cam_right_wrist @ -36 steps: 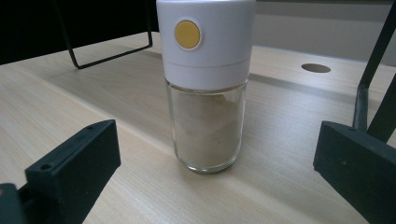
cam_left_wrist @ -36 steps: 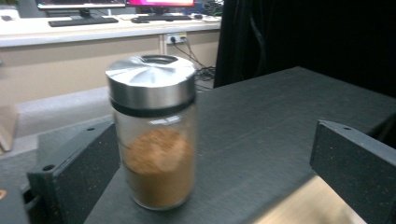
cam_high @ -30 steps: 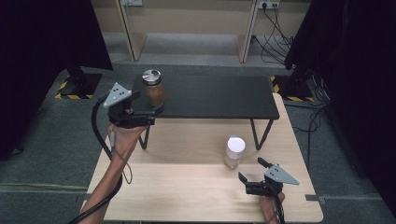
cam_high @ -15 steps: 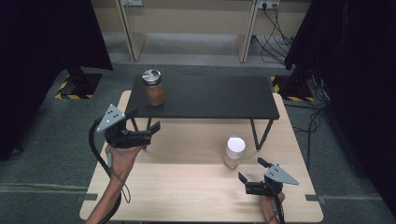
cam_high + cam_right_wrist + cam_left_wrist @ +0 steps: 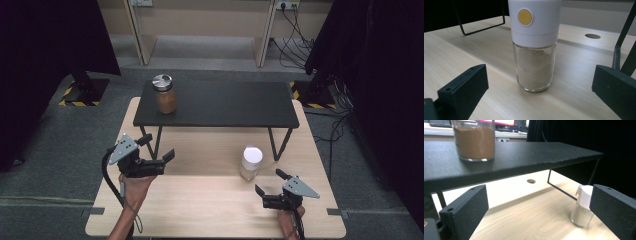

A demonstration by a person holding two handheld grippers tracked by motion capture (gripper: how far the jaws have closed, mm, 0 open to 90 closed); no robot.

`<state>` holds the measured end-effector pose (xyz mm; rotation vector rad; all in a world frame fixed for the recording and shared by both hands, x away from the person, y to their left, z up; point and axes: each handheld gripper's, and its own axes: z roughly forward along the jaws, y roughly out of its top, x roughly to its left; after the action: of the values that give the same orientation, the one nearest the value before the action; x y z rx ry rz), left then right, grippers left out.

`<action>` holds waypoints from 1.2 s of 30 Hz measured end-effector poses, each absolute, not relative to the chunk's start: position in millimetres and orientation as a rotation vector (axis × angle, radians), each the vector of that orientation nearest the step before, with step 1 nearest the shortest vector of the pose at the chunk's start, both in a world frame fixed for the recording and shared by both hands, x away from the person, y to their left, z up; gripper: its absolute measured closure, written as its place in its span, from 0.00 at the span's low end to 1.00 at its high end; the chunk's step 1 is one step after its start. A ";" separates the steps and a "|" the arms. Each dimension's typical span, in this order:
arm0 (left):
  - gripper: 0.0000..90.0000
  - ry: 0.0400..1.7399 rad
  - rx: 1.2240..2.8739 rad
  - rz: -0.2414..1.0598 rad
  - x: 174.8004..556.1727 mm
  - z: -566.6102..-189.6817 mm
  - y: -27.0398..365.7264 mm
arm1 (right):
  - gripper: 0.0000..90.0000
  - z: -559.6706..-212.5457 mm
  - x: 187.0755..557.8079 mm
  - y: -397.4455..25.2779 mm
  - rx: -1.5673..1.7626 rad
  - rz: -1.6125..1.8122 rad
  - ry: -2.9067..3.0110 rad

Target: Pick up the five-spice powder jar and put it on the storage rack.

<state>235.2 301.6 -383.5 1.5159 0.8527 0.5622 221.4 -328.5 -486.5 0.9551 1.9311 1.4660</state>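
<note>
The right hand-held gripper (image 5: 270, 185) sits at the lower right of the high view with its jaws spread wide and empty, aimed at the white-capped spice jar (image 5: 251, 163) that stands upright on the counter (image 5: 200, 205) just above it, not touching. At lower left, the left hand-held gripper (image 5: 159, 147) is likewise open and holds nothing. Above it, the brown-filled jar (image 5: 164, 94) stands on the black shelf (image 5: 225, 104), at its left end.

2 jars (image 5: 164, 94) (image 5: 251, 162), 1 shelf (image 5: 225, 102), 2 grippers (image 5: 156, 148) (image 5: 269, 181).
</note>
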 end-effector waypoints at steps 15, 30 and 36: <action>0.01 0.806 1.521 0.548 226.6 -424.0 297.7 | 0.01 -486.7 221.2 -328.8 0.955 1.468 1.929; 0.01 0.790 1.560 0.543 221.0 -471.7 300.9 | 0.01 -486.3 220.9 -328.1 0.952 1.462 1.931; 0.00 0.816 1.566 0.531 220.7 -486.0 302.9 | 0.01 -486.2 221.0 -327.8 0.950 1.460 1.932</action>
<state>220.7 302.9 -486.0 1.5655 0.8162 0.5313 221.0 -327.8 -486.2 0.9497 1.9324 1.4598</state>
